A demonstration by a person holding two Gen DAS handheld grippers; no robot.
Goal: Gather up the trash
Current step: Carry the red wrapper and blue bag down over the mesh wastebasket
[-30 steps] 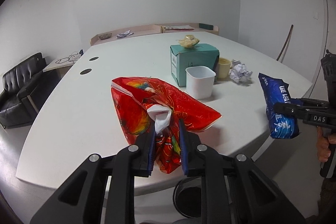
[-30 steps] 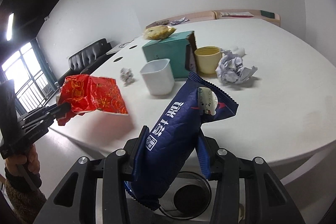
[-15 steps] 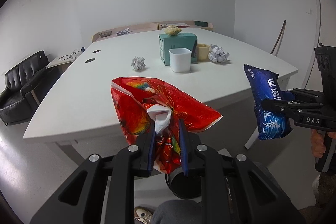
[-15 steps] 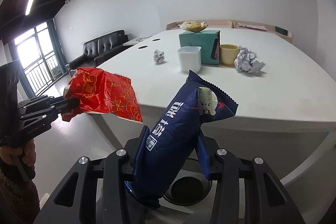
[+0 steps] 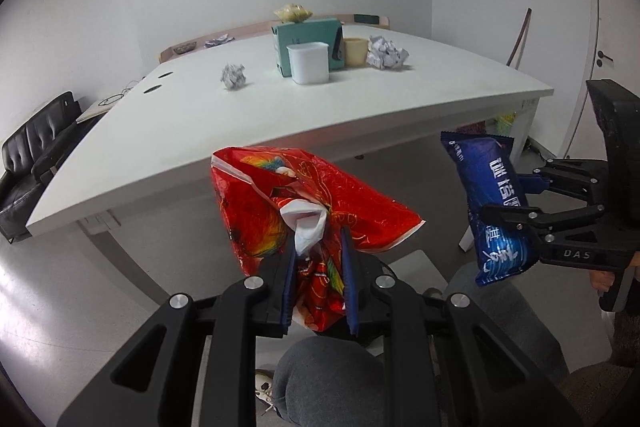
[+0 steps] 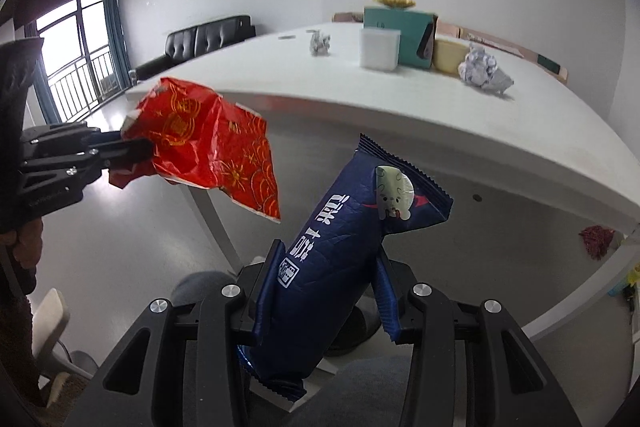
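My left gripper (image 5: 318, 245) is shut on a crumpled red snack bag (image 5: 320, 203) with a white tissue poking out of it. It hangs in the air in front of the white table's edge (image 5: 280, 163). My right gripper (image 6: 328, 251) is shut on a dark blue snack packet (image 6: 352, 227), held tilted below the table edge. In the right wrist view the red bag (image 6: 208, 143) and the left gripper (image 6: 136, 151) sit at the left. The left wrist view has the blue packet (image 5: 492, 203) and the right gripper (image 5: 516, 199) at the right.
On the table stand a teal box (image 5: 306, 35), a white cup (image 5: 308, 63), a yellow cup (image 5: 355, 51) and two crumpled paper balls (image 5: 386, 53) (image 5: 233, 76). A person's grey-trousered knee (image 5: 320, 379) is below. A black sofa (image 5: 32, 155) stands far left.
Both grippers have drawn back from the table and sunk, each keeping its bag. The table's edge now sits above the two bags, and the right gripper has rolled a little.
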